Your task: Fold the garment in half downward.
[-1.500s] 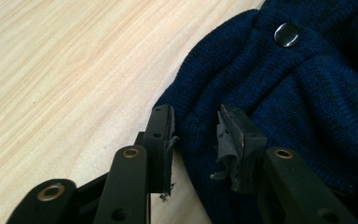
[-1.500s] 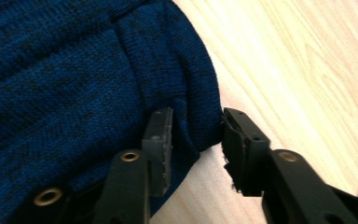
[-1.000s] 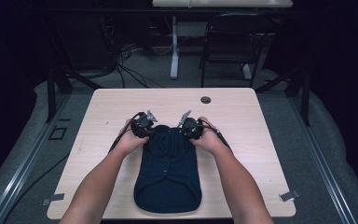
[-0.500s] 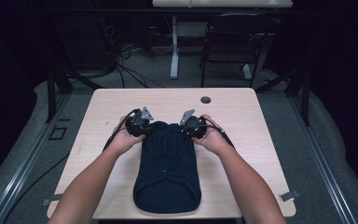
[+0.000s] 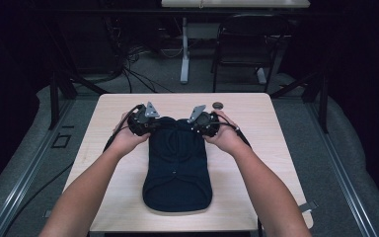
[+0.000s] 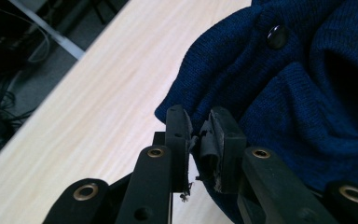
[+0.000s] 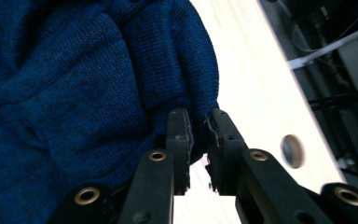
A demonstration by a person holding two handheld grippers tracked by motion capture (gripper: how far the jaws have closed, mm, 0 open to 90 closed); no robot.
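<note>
left tool [image 5: 154, 123]: clenched on far left corner of navy knit sweater [image 5: 177, 168]. right tool [image 5: 197, 123]: clenched on far right corner. sweater: folded lengthwise, mid-desk [image 5: 256, 148], far edge raised, near end flat. small dark disc [image 5: 218, 105]: beyond the right tool. step, judged: lifting far edge for fold. next: carry both corners evenly toward near hem.

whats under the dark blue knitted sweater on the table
The dark blue knitted sweater lies folded on the light wooden table, with bare tabletop around it. Each tool, left and right, pinches a far corner. Anything beneath the fabric is covered.
</note>
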